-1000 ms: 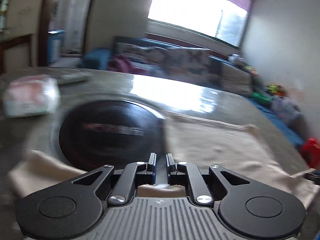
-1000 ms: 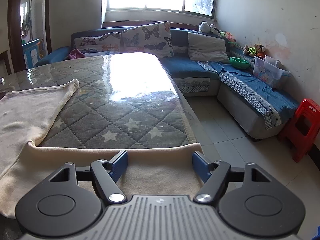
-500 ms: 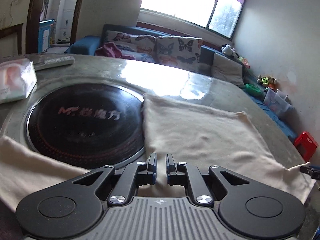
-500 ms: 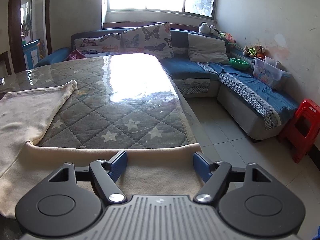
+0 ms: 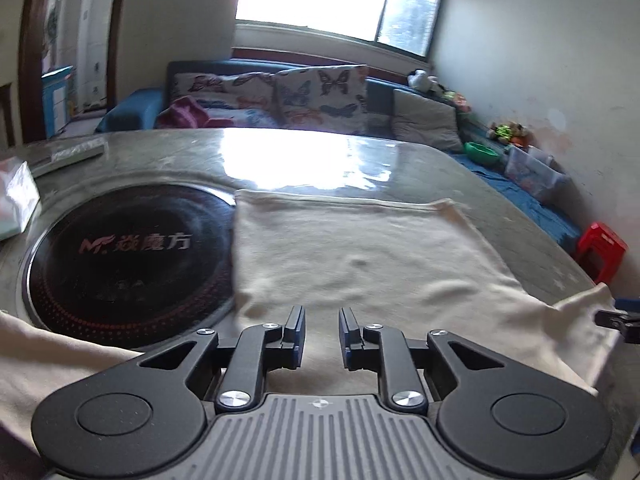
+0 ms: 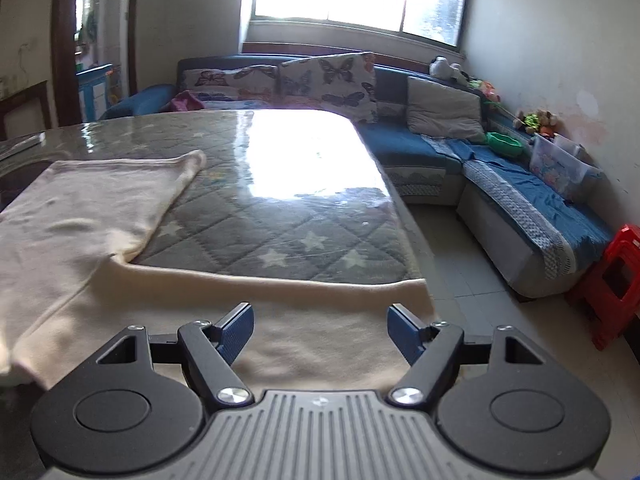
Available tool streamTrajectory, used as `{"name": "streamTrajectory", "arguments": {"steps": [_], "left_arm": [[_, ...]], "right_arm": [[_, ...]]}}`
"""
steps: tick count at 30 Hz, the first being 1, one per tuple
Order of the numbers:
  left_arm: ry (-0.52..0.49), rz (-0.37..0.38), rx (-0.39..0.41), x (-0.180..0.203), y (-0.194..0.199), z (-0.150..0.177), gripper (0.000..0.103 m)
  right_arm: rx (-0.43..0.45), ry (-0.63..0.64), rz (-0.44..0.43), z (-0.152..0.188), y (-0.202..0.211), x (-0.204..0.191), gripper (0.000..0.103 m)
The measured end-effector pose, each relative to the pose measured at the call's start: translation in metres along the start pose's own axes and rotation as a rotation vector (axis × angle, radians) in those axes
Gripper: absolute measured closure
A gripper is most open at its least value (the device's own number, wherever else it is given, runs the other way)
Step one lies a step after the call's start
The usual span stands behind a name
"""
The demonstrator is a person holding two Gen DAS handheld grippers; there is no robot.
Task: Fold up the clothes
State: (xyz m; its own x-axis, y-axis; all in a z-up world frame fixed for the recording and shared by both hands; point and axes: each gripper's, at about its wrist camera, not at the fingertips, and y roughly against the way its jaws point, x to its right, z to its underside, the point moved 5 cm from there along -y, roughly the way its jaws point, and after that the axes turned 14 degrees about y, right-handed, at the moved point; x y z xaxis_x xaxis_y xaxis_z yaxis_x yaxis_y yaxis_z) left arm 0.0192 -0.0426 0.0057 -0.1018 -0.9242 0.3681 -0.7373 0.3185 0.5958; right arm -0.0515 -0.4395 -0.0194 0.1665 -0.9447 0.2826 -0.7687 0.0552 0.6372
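**Cream garment spread flat, both grippers poised at its near edge**

At the left of the surface (image 5: 460, 168), a dark round inset plate (image 5: 128, 256) is seen, with a wrapped packet (image 5: 16, 200) by the far-left edge. The cream garment (image 5: 360, 264) is laid across the middle of the surface, its left border overlapping the plate's rim and a sleeve-like flap trailing along the near-left edge.

The left gripper (image 5: 322, 330) is held just above the garment's near edge with its fingers a narrow gap apart; nothing is clamped between them. For a clean fold, the cloth should be taken close to the hem, through all of its layers, before the fingers are brought together.

To the right, the right gripper (image 6: 320, 330) is held over the band of the garment (image 6: 280, 320) that runs to the near-right corner of the surface, with its fingers spread wide and nothing held. A matching grasp at that corner is judged to be needed, so that both ends can be lifted level and carried toward the far edge together. If one side is raised ahead of the other, the fold line is likely to skew, and the flap could drag over the plate.
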Motion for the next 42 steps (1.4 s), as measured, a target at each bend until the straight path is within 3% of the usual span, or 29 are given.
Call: {"name": "streamTrajectory", "arguments": {"steps": [5, 11, 17, 20, 22, 23, 31, 36, 42], "left_arm": [[-0.077, 0.088, -0.045, 0.035, 0.006, 0.018, 0.083], [-0.15, 0.187, -0.063, 0.079, 0.004, 0.033, 0.077], [-0.229, 0.241, -0.104, 0.112, -0.004, 0.051, 0.077], [-0.273, 0.256, -0.121, 0.124, -0.006, 0.061, 0.077], [-0.29, 0.264, -0.133, 0.13, -0.006, 0.068, 0.077], [-0.295, 0.266, -0.138, 0.132, -0.007, 0.069, 0.077], [-0.335, 0.29, -0.165, 0.147, -0.012, 0.081, 0.077], [-0.357, 0.287, -0.192, 0.153, -0.021, 0.093, 0.076], [-0.319, 0.31, -0.173, 0.148, -0.013, 0.08, 0.074]], "right_arm": [[-0.027, -0.079, 0.014, 0.015, -0.001, 0.012, 0.026], [-0.042, -0.125, 0.117, 0.03, 0.009, 0.038, 0.032], [-0.051, -0.225, 0.103, 0.042, 0.007, 0.055, 0.046], [-0.037, -0.236, 0.09, 0.04, 0.006, 0.055, 0.059], [-0.023, -0.249, 0.076, 0.038, 0.005, 0.057, 0.092], [-0.016, -0.257, 0.066, 0.037, 0.005, 0.058, 0.094], [0.076, -0.22, 0.114, 0.014, 0.019, 0.074, 0.095], [0.05, -0.216, 0.099, 0.017, 0.008, 0.072, 0.095], [0.11, -0.211, 0.068, -0.004, 0.029, 0.075, 0.095]]}}
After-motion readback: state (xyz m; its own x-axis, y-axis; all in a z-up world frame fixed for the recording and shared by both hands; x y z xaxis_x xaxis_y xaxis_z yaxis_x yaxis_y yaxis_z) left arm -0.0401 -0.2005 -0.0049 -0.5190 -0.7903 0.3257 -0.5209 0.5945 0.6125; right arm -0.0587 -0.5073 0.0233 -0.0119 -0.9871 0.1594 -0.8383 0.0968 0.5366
